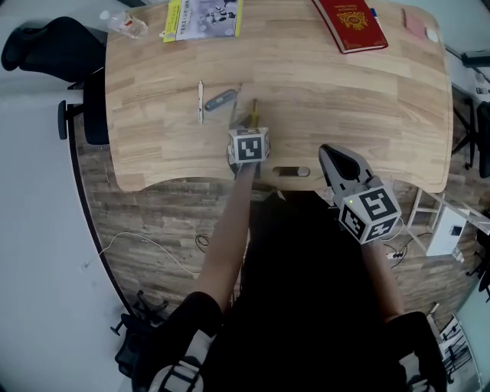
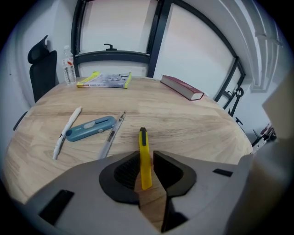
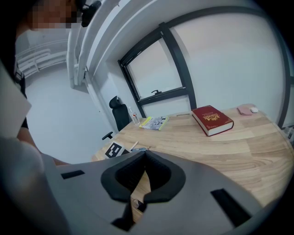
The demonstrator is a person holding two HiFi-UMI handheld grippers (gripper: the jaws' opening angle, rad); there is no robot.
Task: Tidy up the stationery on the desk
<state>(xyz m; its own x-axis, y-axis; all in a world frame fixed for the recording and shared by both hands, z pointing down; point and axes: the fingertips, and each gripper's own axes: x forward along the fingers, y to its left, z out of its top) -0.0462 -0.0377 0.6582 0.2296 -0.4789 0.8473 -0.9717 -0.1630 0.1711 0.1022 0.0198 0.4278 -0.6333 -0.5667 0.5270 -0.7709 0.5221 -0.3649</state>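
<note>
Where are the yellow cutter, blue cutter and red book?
yellow cutter (image 2: 144, 158), left gripper view, middle of its body.
blue cutter (image 2: 90, 128), left gripper view, middle of its casing.
red book (image 1: 352, 23), head view, middle of its cover.

The head view looks steeply down from above the person, taking in the whole pale wooden desk (image 1: 306, 92). The left gripper view sits low and close over the desktop, facing its far edge. The right gripper view sits higher, by the front edge. All three share the dark red hardback book (image 1: 351, 24) and the yellow-edged booklet (image 1: 203, 19).
</note>
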